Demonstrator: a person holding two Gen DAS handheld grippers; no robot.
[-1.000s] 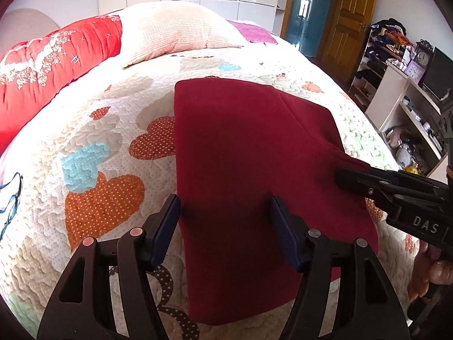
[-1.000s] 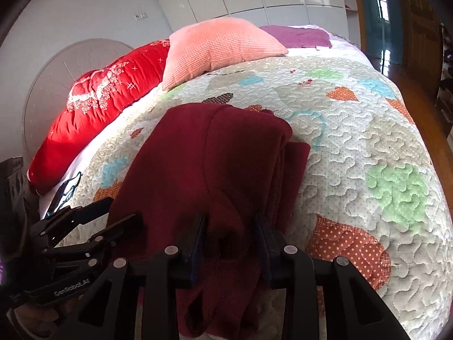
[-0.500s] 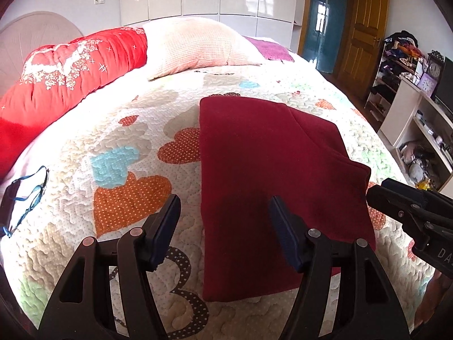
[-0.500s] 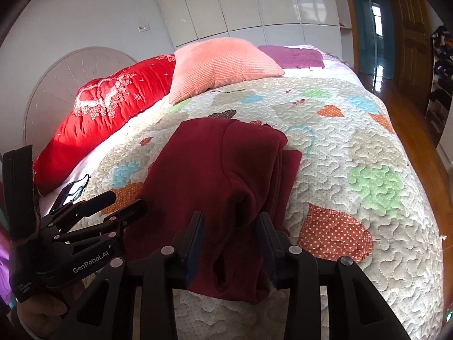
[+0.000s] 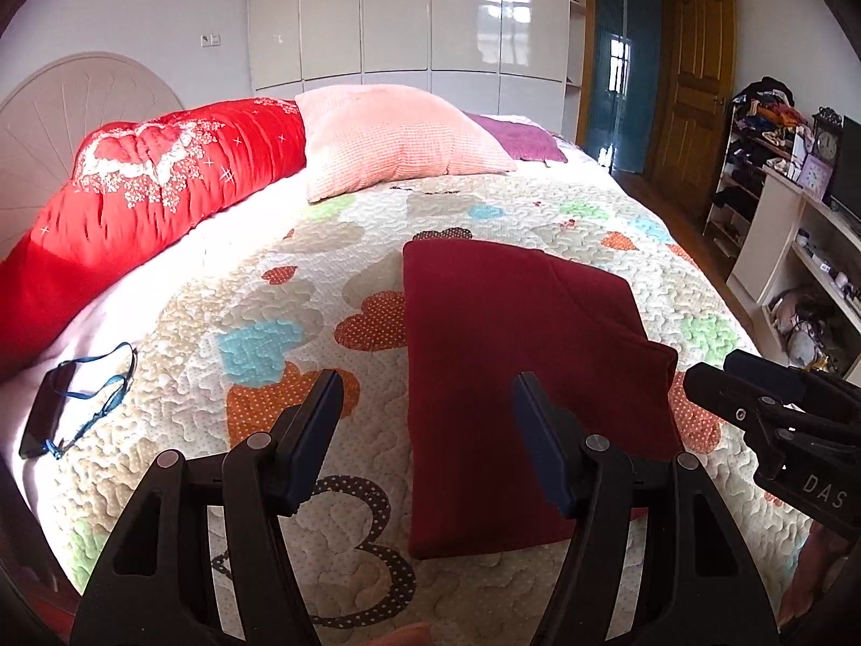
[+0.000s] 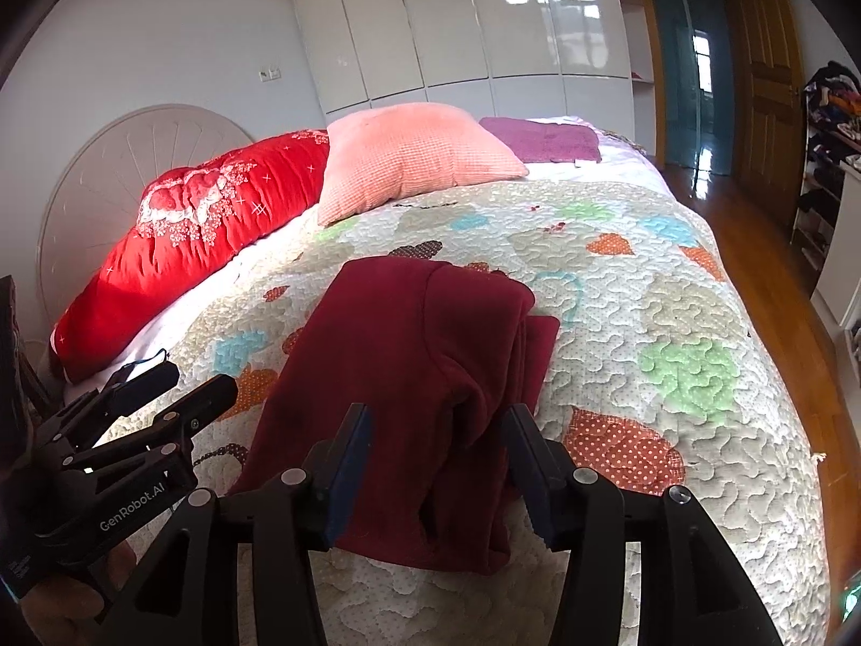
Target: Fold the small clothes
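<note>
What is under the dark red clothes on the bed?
The dark red garment lies on the heart-patterned quilt, which shows all around it. Whatever else is beneath the cloth is covered.

Setting: a bedroom in a private home.

Indicators:
- A bed (image 5: 484, 226) fills most of both views, covered with a quilted bedspread printed with coloured hearts.
- A rounded pale headboard (image 6: 134, 161) stands at its head.
- A long red bolster (image 5: 150, 183), a pink pillow (image 5: 393, 140) and a purple folded cloth (image 6: 543, 140) lie along the far side of the bed.
- Glossy white wardrobe doors (image 5: 430, 16) line the back wall.
- A wooden door (image 5: 694, 86) and wooden floor (image 6: 753, 280) are on the right.
- Open shelving (image 5: 753, 161) holds clothes, a clock (image 5: 826, 145) and household clutter.
</note>
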